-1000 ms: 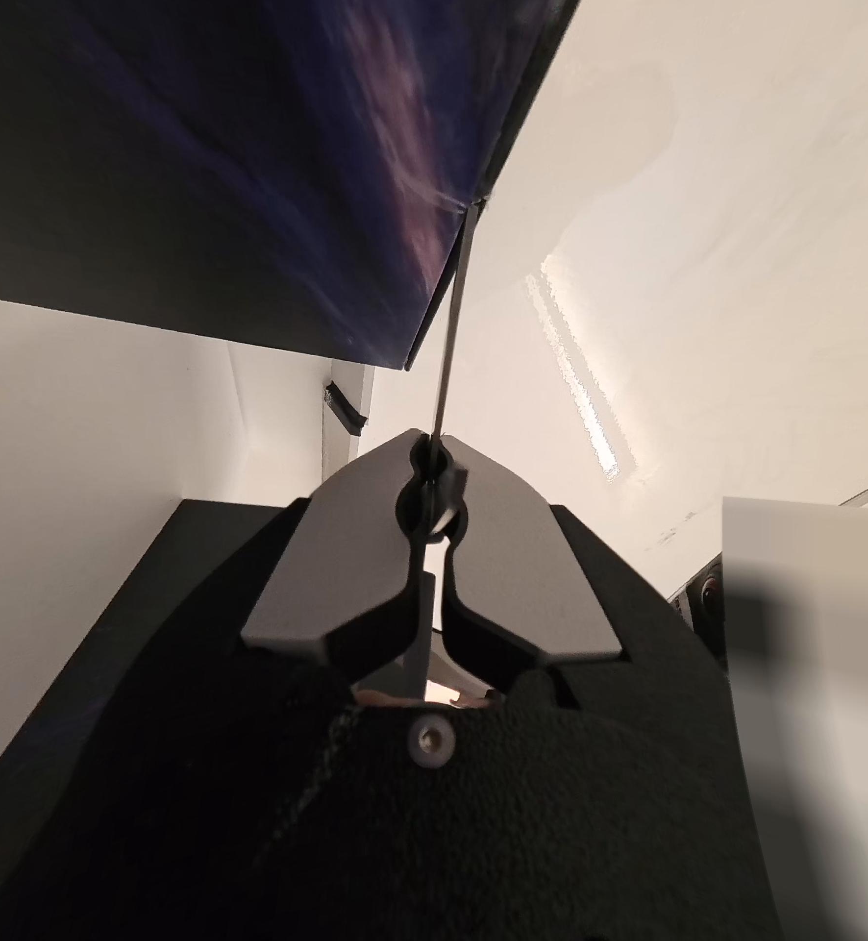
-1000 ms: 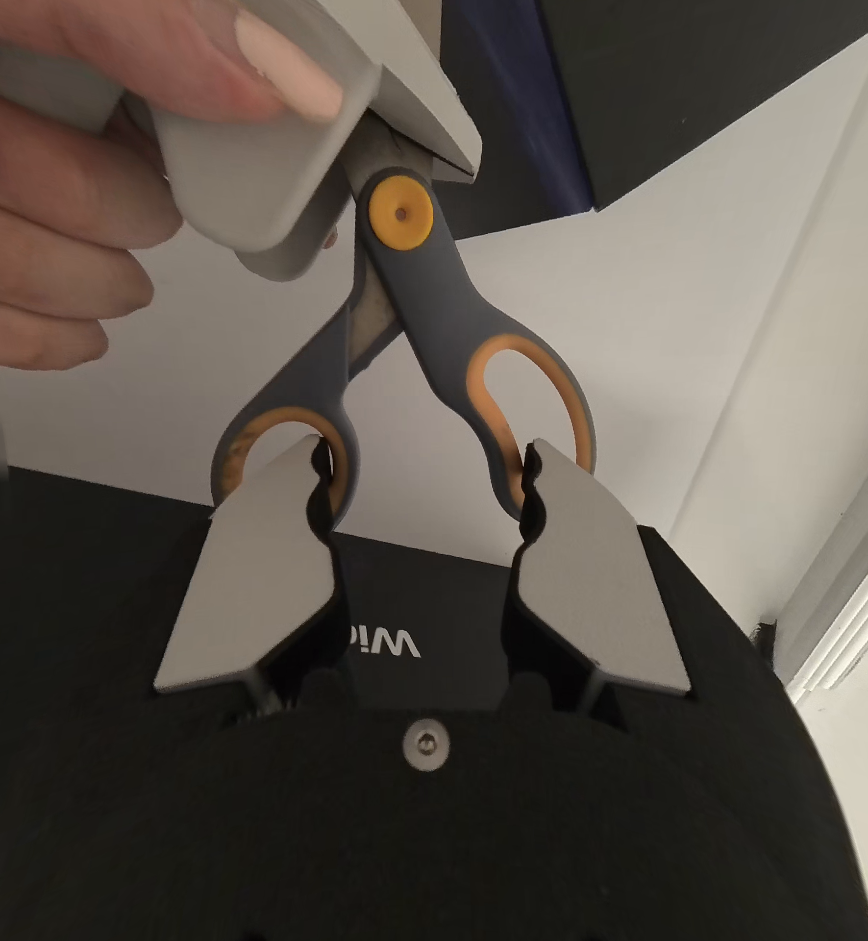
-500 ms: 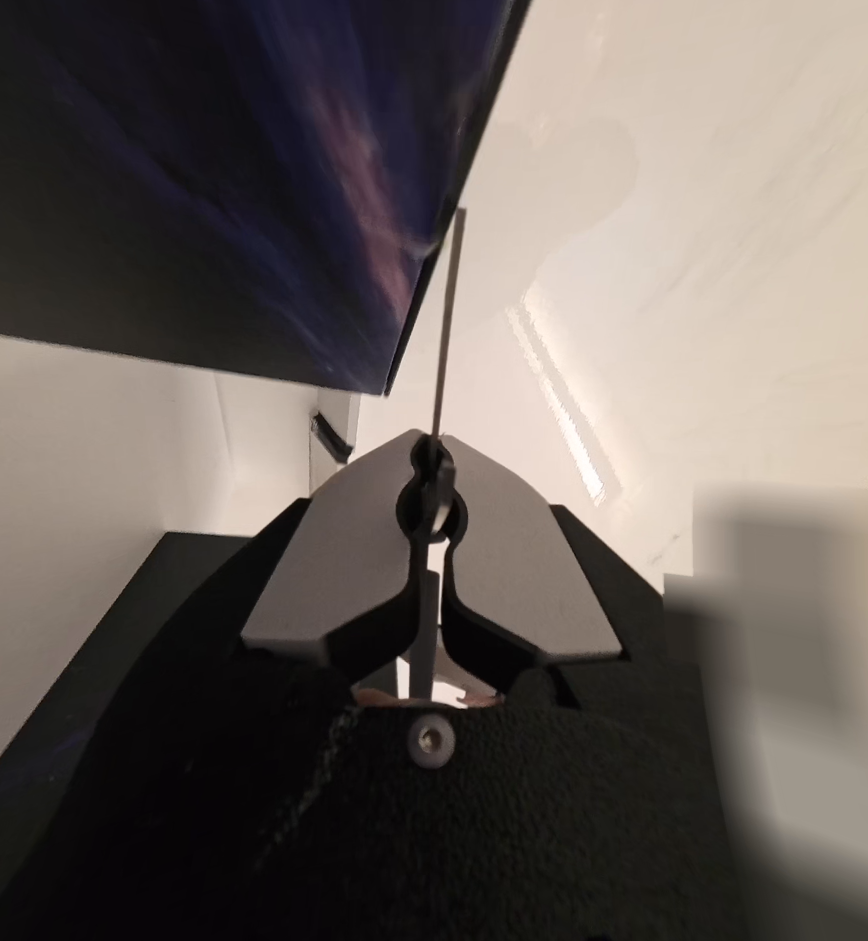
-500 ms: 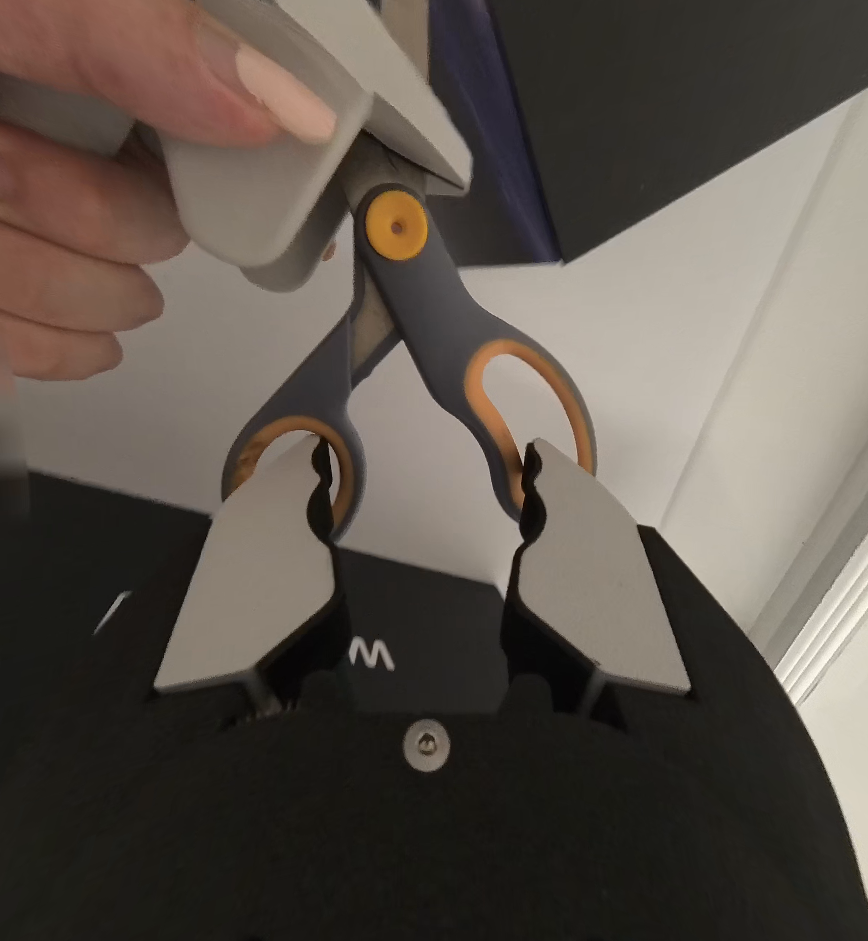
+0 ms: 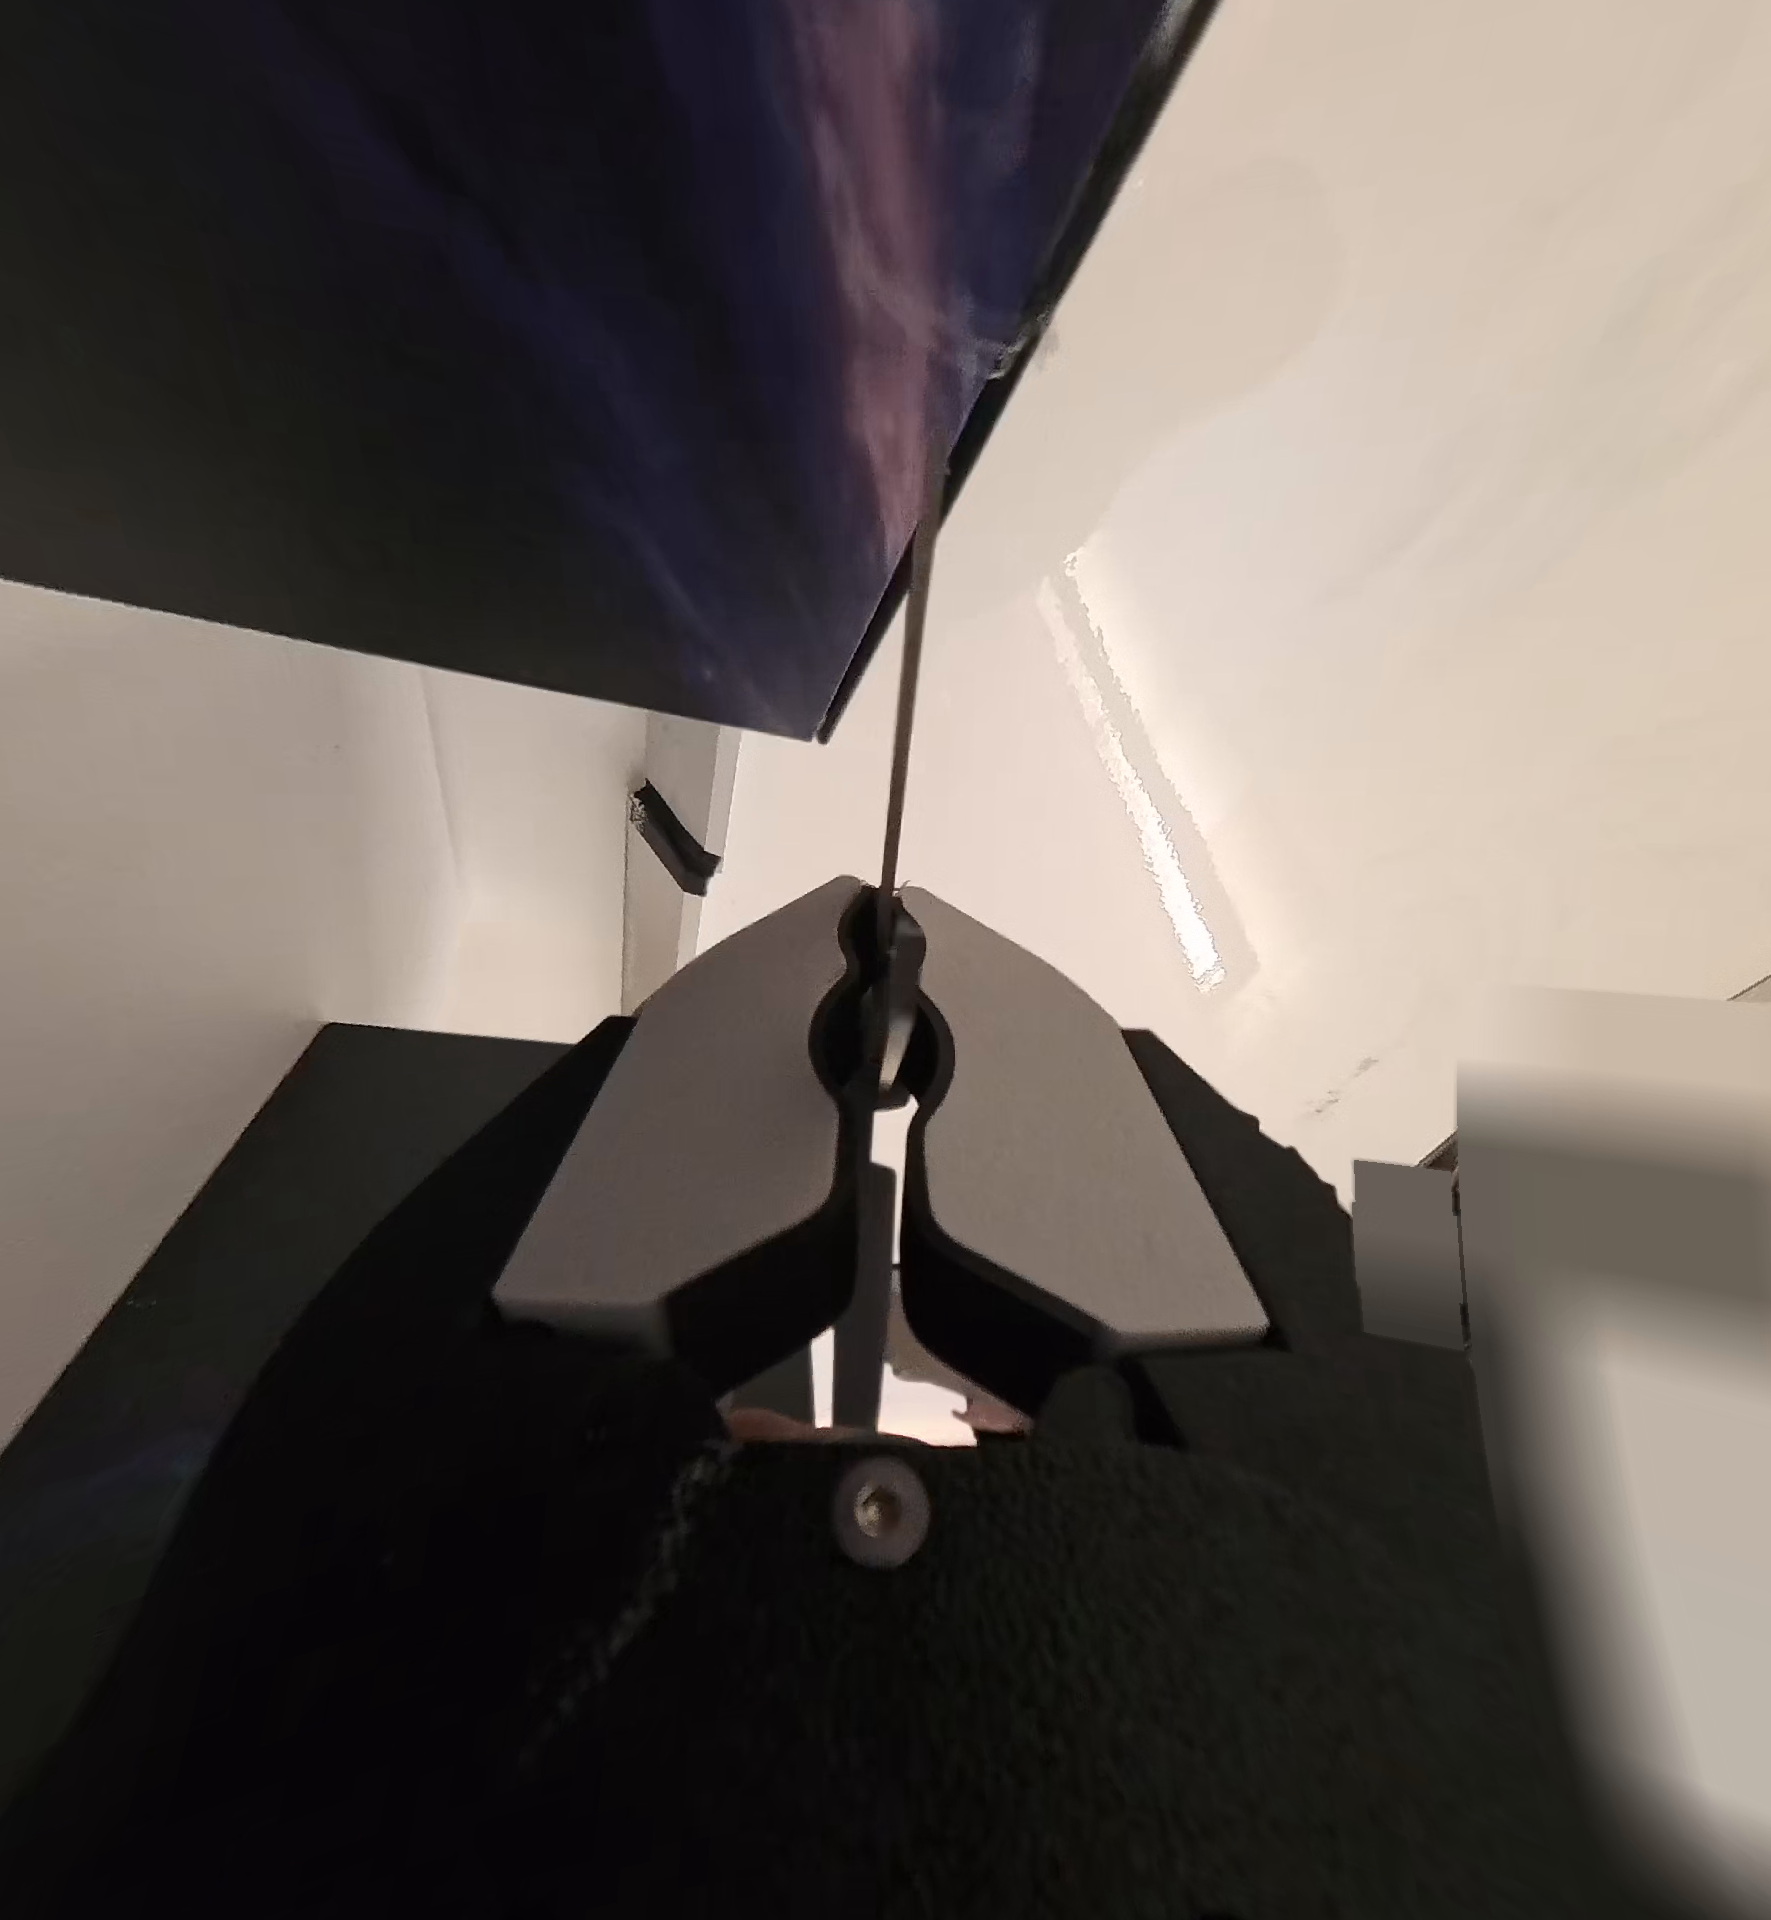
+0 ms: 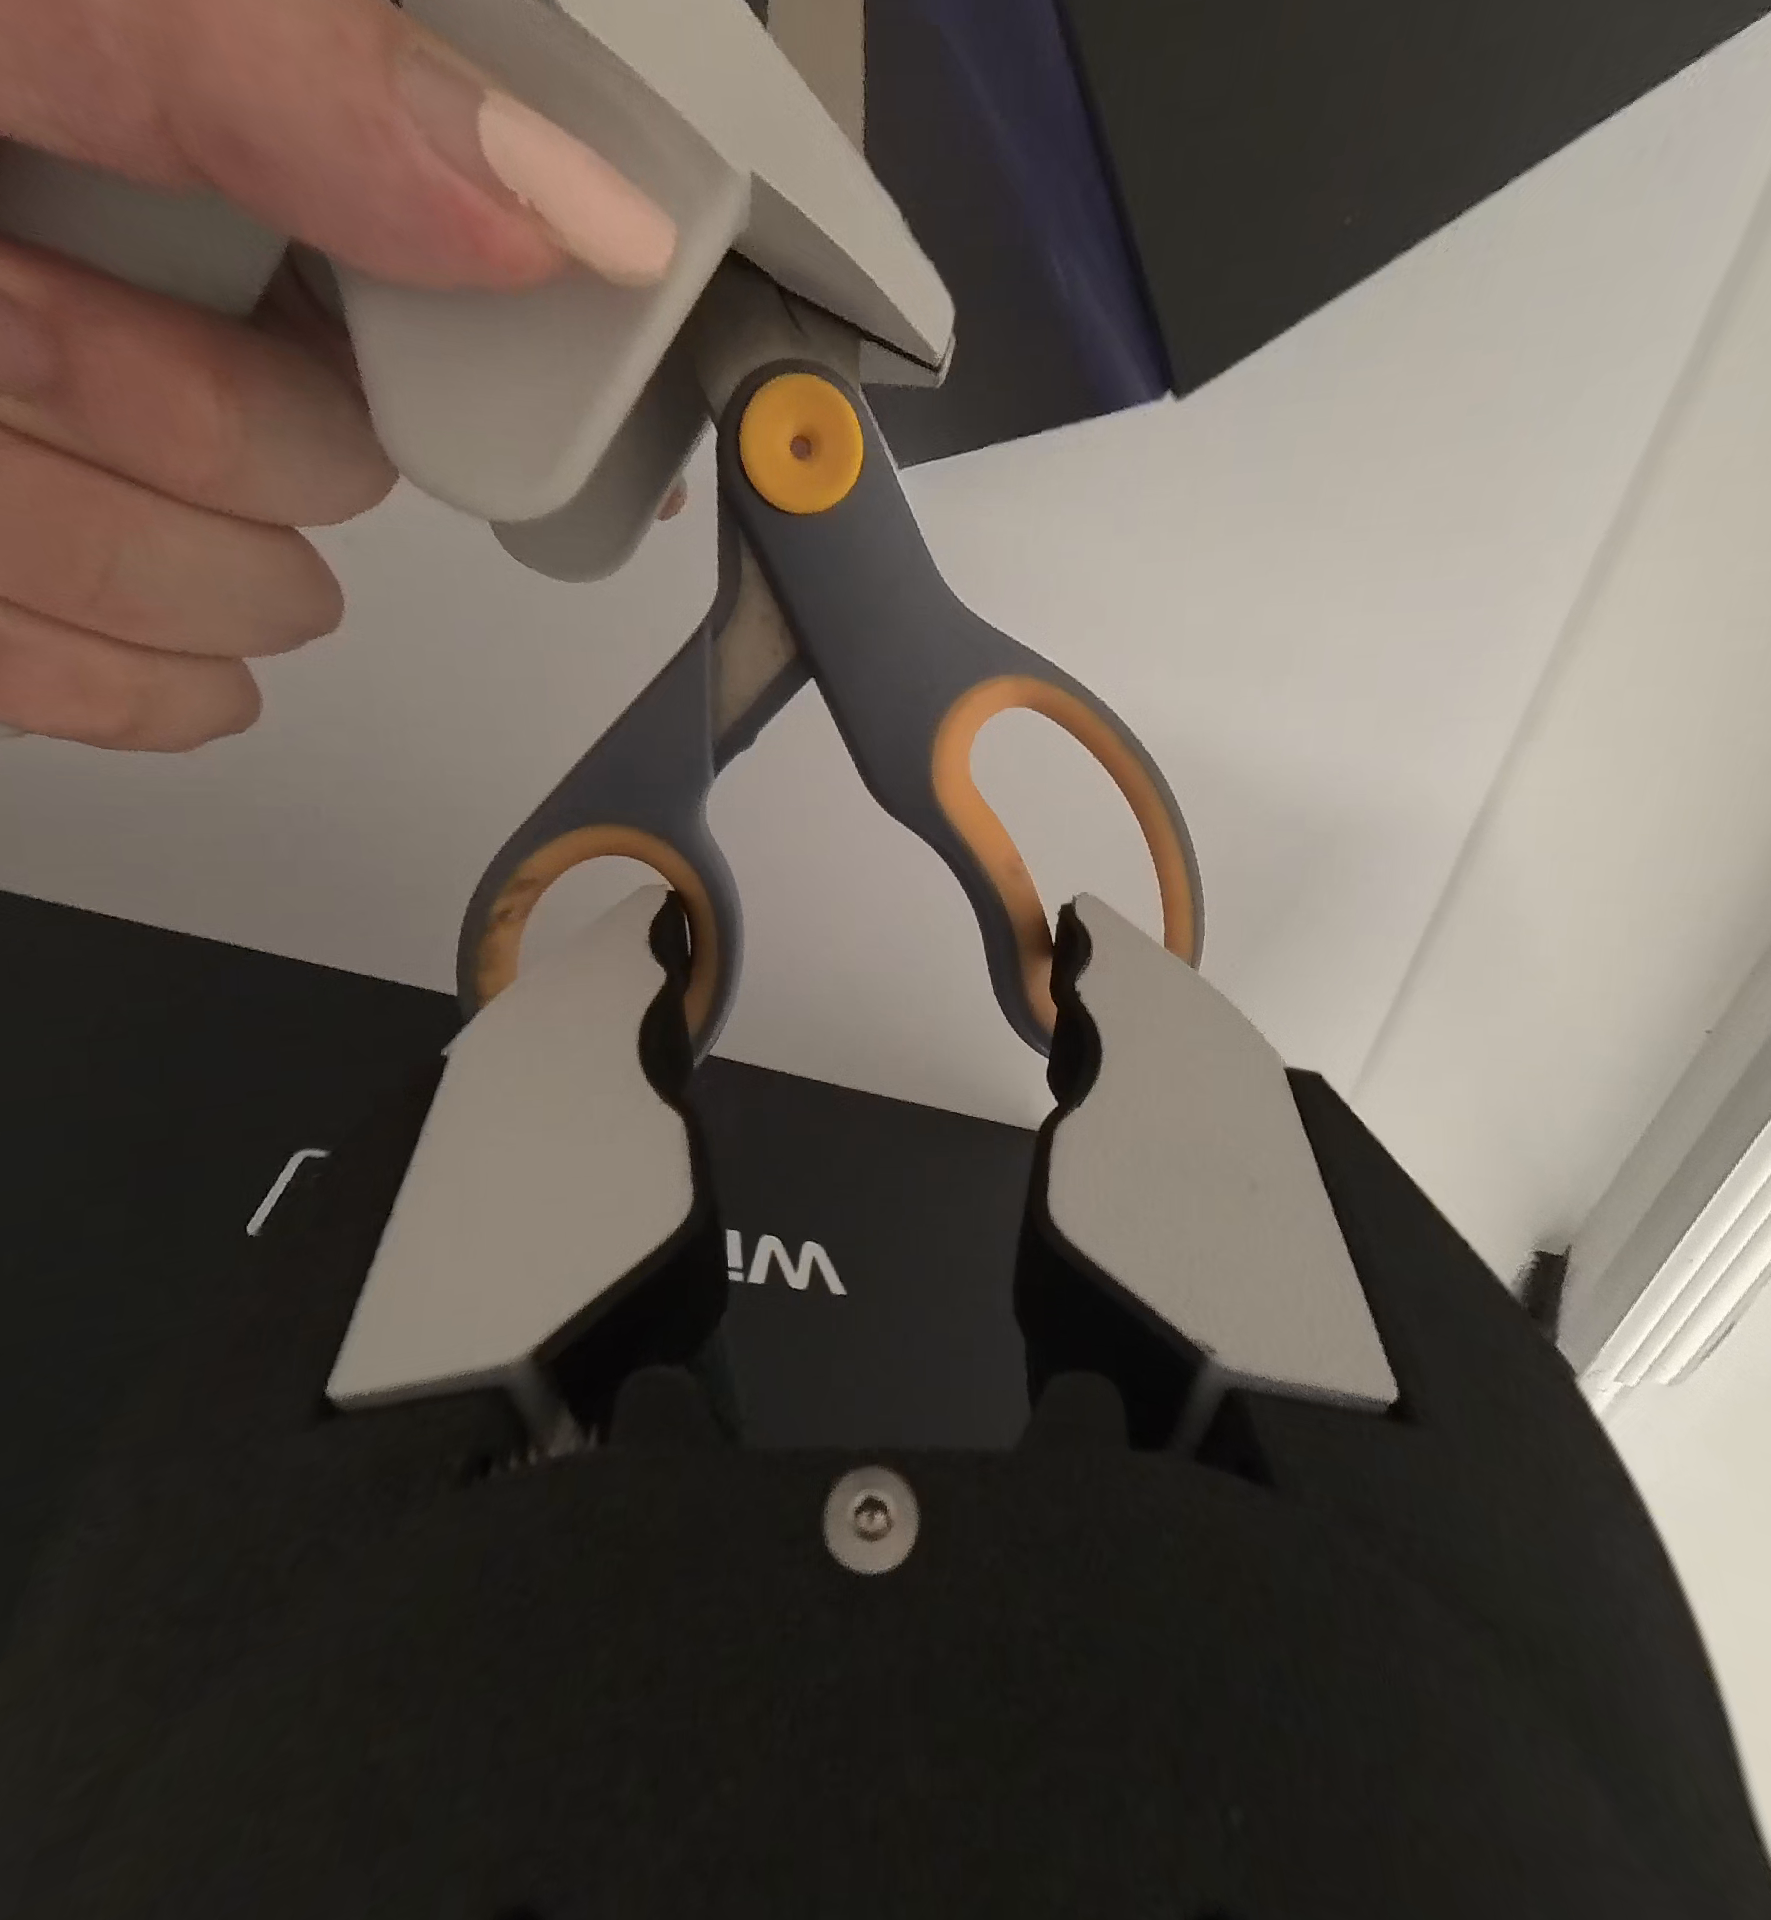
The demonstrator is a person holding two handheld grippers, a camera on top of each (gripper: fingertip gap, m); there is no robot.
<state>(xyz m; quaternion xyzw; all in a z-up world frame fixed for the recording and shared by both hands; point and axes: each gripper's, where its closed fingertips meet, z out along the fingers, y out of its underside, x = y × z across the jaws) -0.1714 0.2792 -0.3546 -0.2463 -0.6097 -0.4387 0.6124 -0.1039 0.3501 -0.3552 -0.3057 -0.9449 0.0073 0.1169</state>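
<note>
Change: the dark blue-black panel [image 5: 507, 343] sits farther right in the left wrist view than half a second ago, so the scissors' blade [image 5: 907, 717] again crosses its edge; in the right wrist view the scissors [image 6: 819, 665] and the hand [image 6: 122, 416] look much as before.
Left gripper [image 5: 886, 904]: its grey fingers [image 5: 715, 1122] are pressed together on the thin metal blade, seen edge-on, which runs up from the tips to the panel's right edge.
Right gripper [image 6: 865, 914]: fingers [image 6: 548, 1164] spread apart, each tip pushed into one handle loop of the scissors, the left tip in the small loop, the right tip in the large one; the tips press outward on the orange linings.
Scissors: grey handles with orange linings and an orange pivot cap, handles splayed, held in the air between the two grippers, clear of any bench.
Hand: bare, at the upper left of the right wrist view, wrapped round the grey body of the left gripper, just beside the pivot.
Surroundings: white walls [image 6: 1224, 540]; a black surface [image 6: 133, 1091] with white lettering lies below the scissors.
</note>
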